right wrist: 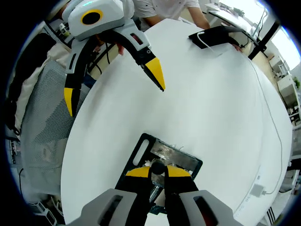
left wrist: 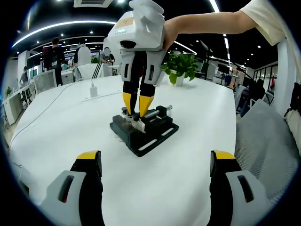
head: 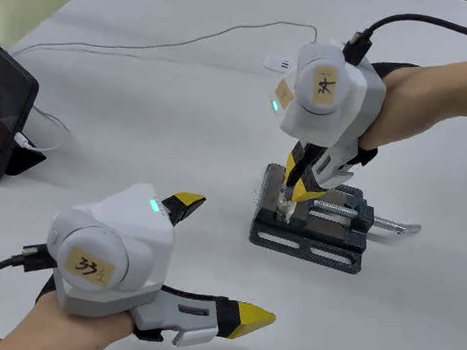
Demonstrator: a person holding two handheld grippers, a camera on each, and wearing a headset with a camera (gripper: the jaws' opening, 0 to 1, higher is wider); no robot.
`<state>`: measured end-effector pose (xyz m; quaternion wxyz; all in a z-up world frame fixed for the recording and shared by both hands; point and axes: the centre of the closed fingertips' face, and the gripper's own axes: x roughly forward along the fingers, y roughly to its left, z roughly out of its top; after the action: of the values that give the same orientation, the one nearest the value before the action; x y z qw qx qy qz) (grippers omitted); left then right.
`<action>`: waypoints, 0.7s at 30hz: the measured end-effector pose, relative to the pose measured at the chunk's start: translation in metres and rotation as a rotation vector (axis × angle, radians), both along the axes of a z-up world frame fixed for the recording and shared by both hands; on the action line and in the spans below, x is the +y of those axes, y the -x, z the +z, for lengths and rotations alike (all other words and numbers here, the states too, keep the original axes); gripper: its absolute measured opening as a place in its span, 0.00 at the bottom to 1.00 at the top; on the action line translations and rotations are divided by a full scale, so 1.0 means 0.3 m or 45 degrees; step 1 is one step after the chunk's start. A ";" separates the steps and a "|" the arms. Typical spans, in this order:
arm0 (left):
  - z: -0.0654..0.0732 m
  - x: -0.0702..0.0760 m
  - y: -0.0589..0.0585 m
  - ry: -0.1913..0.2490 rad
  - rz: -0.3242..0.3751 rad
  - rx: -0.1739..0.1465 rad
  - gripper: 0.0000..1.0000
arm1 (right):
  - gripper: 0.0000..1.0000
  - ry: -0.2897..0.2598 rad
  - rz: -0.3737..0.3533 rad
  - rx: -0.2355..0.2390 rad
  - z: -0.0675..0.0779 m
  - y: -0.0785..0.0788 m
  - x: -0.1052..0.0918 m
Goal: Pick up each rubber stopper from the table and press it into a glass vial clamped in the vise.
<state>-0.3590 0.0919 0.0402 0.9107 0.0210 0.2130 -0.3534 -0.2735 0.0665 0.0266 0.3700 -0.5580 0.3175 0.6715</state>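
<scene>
Right gripper nipped narrow on stopper; I'd press straight down, vial just under tips. Left gripper wide.

Right gripper view. The right gripper stood directly over the dark vise, its yellow-tipped jaws closed upon a dark, rounded rubber stopper. The vise sat on a white table. At upper left the left gripper hung above the table edge, jaws spread wide with nothing between them. A dark tablet lay at the far edge, a white cable ran along the right side, and a mesh chair stood beside the table.
</scene>
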 end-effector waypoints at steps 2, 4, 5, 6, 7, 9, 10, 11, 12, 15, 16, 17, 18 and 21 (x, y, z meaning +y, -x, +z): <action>0.000 0.000 0.002 0.000 -0.001 0.001 0.95 | 0.06 -0.005 0.041 -0.005 0.000 0.000 -0.002; 0.000 0.001 0.002 0.000 -0.001 0.002 0.95 | 0.06 -0.007 0.054 -0.008 0.000 -0.001 -0.003; 0.001 0.000 0.003 0.002 -0.002 0.002 0.95 | 0.06 -0.010 0.066 -0.012 0.000 -0.001 -0.003; 0.001 0.000 0.003 0.002 -0.002 0.002 0.95 | 0.06 -0.011 0.074 -0.015 0.000 0.000 -0.003; 0.000 0.000 0.003 0.002 -0.003 0.003 0.95 | 0.06 -0.012 0.092 -0.016 0.001 0.000 -0.003; -0.001 -0.001 0.004 0.001 -0.005 0.005 0.95 | 0.06 -0.013 0.099 -0.020 0.001 -0.001 -0.003; 0.000 -0.002 0.004 0.002 -0.006 0.004 0.95 | 0.07 -0.013 0.103 -0.024 0.001 -0.001 -0.004; 0.000 -0.003 0.004 0.004 -0.007 0.004 0.95 | 0.07 -0.012 0.104 -0.025 0.001 -0.001 -0.004; 0.000 -0.004 0.004 0.004 -0.008 0.005 0.95 | 0.07 -0.012 0.107 -0.026 0.001 -0.001 -0.004; -0.002 -0.004 0.005 0.005 -0.008 0.007 0.95 | 0.07 -0.016 0.111 -0.026 0.002 -0.001 -0.004; -0.002 -0.004 0.006 0.003 -0.008 0.006 0.95 | 0.07 -0.017 0.110 -0.026 0.002 -0.001 -0.004; -0.003 -0.004 0.006 0.004 -0.008 0.007 0.95 | 0.07 -0.018 0.109 -0.026 0.002 -0.001 -0.004; -0.004 -0.004 0.007 0.006 -0.009 0.010 0.95 | 0.08 -0.023 0.106 -0.023 0.003 0.000 -0.003; -0.006 -0.004 0.008 0.006 -0.010 0.014 0.95 | 0.12 -0.043 0.096 -0.031 0.008 -0.003 0.006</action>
<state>-0.3614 0.0905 0.0383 0.9082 0.0176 0.2169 -0.3576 -0.2726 0.0684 0.0291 0.3575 -0.5713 0.2805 0.6834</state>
